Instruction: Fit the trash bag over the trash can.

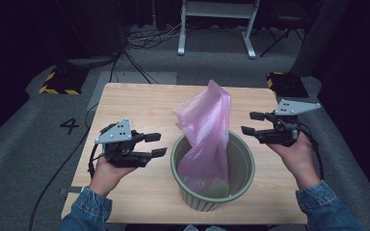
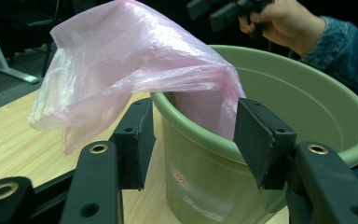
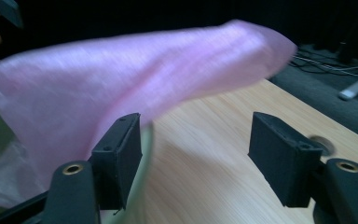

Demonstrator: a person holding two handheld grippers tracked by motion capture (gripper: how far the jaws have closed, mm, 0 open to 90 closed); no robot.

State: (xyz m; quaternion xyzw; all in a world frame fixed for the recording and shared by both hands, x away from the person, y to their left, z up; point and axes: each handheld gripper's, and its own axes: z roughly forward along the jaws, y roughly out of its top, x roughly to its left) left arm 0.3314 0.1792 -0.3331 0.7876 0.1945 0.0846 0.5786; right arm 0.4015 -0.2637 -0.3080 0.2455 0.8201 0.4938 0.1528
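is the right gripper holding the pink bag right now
No, in the high view the right gripper has its fingers apart beside the pink bag, with a gap between them and the plastic.

My work surface is 1 light wood-grain table (image 1: 139, 103) standing on grey carpet (image 1: 19, 144). Directly on it I see 1 green ribbed bucket (image 1: 213, 197), seated near the front edge, between my left gripper (image 1: 156, 144) and my right gripper (image 1: 251, 123) and lower than both. The board beyond the left gripper's jaws lies bare.
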